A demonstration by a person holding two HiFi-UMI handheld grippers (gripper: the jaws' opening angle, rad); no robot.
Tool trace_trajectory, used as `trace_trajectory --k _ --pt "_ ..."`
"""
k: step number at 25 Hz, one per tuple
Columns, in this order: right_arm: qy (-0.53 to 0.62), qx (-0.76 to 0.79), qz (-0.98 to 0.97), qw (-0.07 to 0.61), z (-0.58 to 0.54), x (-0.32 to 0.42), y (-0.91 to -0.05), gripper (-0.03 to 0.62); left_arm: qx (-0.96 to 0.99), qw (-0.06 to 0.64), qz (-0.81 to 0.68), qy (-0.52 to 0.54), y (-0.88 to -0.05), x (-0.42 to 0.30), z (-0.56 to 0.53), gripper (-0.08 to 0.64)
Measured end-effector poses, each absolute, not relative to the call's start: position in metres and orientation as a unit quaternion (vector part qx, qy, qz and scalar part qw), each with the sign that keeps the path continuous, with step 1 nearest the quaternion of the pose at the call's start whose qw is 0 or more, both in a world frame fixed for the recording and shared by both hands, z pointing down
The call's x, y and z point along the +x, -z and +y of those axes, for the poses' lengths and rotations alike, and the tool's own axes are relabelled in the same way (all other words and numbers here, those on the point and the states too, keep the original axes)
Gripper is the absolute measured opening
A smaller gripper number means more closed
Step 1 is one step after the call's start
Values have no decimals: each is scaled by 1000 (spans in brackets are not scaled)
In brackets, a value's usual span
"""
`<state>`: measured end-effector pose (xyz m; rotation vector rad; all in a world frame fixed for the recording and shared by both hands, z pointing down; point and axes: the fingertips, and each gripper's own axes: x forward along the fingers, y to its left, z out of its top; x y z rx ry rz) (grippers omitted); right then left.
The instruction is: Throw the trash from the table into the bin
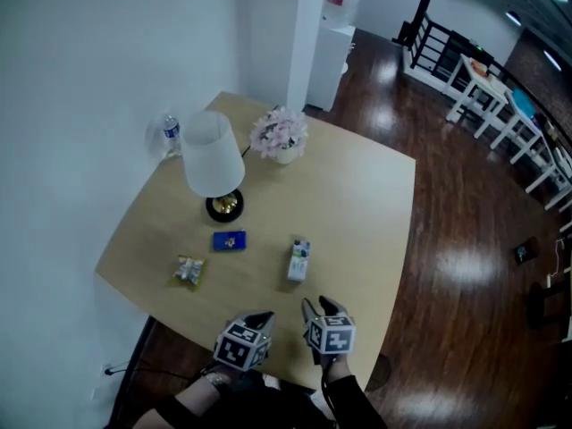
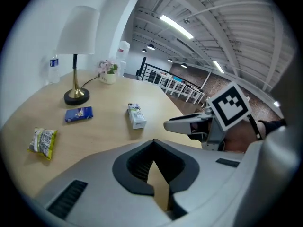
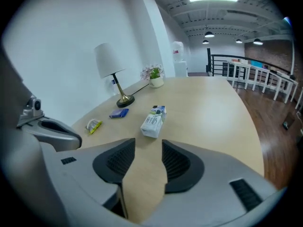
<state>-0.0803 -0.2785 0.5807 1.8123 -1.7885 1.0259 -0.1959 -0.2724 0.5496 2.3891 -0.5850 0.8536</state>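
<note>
Three pieces of trash lie on the light wooden table [image 1: 362,195]: a small white carton [image 1: 298,260], a blue packet [image 1: 230,240] and a yellow snack bag [image 1: 189,270]. Both grippers hover over the table's near edge. My left gripper [image 1: 261,318] is shut, tips touching, with nothing in it [image 2: 154,143]. The right gripper [image 1: 319,307] stands open and empty [image 3: 148,148], and the carton [image 3: 153,119] lies on its side just ahead of it. The packet [image 3: 119,113] and the bag [image 3: 94,125] sit further left. No bin is in view.
A lamp [image 1: 213,159] with a white shade, a pot of pink flowers [image 1: 280,134] and a water bottle [image 1: 172,136] stand at the table's far side by the white wall. A water dispenser [image 1: 335,25] and white chairs [image 1: 500,105] stand beyond on the dark wood floor.
</note>
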Motion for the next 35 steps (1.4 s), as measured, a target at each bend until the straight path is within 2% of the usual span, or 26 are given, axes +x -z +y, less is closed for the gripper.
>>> trace_trajectory --k 2,3,6,17,18,20,26,35 --pt "-365 646 -638 207 -306 -86 -590 245 883 270 -219 -315 -555 -205 -283 2" --pt "-364 646 -637 212 -319 -87 -596 306 883 271 -220 -313 -557 -209 -287 2" --pt "-353 656 -625 233 -356 -83 -611 391 882 282 -223 -306 -563 -217 -294 2" --pt "-382 660 -579 289 -392 -90 -666 394 870 308 -229 -309 -585 -252 -289 2" --pt "-385 662 -574 289 -390 -89 -668 381 870 307 -229 -310 -585 -252 -288 2" --pt "-384 667 -569 291 -386 -87 -667 296 871 305 -228 -311 -584 -253 -287 2" --pt "-393 656 -589 261 -365 -90 -647 272 873 294 -221 -319 -578 -246 -279 2" --pt "-373 632 -650 199 -279 -100 -561 267 884 266 -197 -328 -567 -217 -263 2"
